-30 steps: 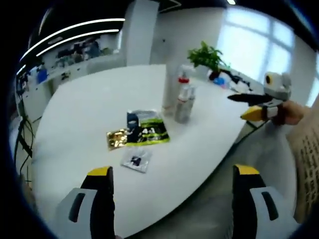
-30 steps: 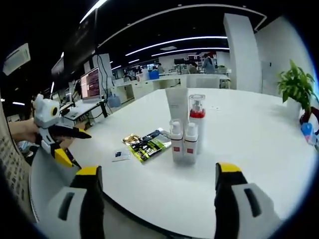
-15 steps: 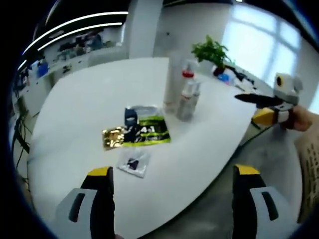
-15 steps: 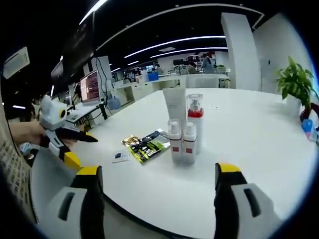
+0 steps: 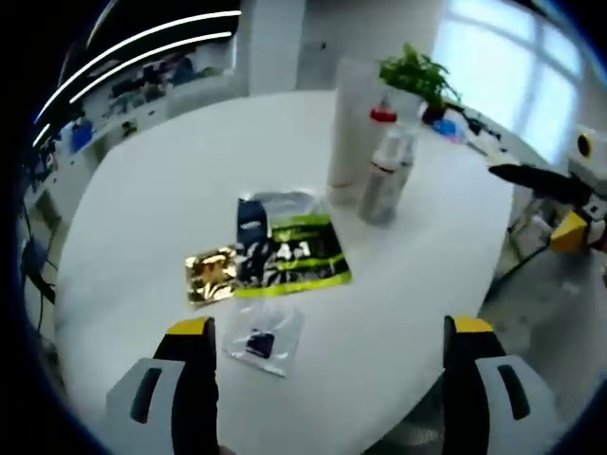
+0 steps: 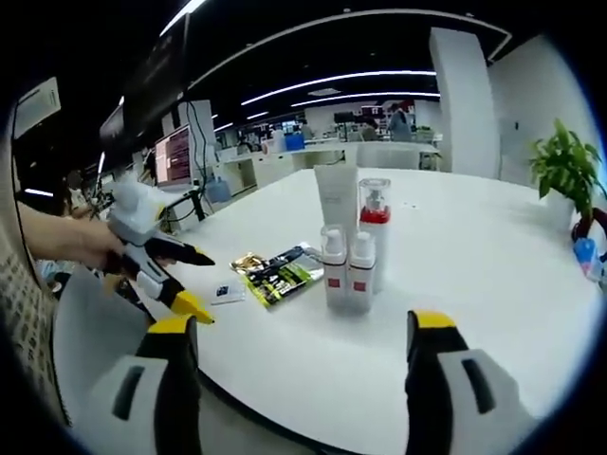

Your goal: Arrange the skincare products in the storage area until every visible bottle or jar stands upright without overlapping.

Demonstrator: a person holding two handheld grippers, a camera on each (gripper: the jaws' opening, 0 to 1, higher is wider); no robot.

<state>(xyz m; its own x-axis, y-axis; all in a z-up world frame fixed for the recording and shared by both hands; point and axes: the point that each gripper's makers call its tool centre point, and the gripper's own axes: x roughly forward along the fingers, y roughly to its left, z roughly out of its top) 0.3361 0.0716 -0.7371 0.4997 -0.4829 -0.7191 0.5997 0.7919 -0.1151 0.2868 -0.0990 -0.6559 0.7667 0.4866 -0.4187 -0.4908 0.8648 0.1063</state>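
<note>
Several skincare bottles stand upright in a tight cluster on the white table: a tall white tube, a clear pump bottle with a red collar and two small white bottles in front. In the left gripper view the tube and bottles stand beyond flat sachets. My left gripper is open over the table's near edge, empty; a hand holds the left gripper close to the sachets. My right gripper is open and empty; the right gripper hovers off the table's right edge.
A green-black sachet, a gold one, a small clear one and a dark blue packet lie flat. A potted plant stands at the table's far side. A monitor sits on a desk behind.
My left gripper has moved forward toward the sachets; they now loom larger in its view. The bottles and sachets have not moved. The right gripper has stayed about where it was.
</note>
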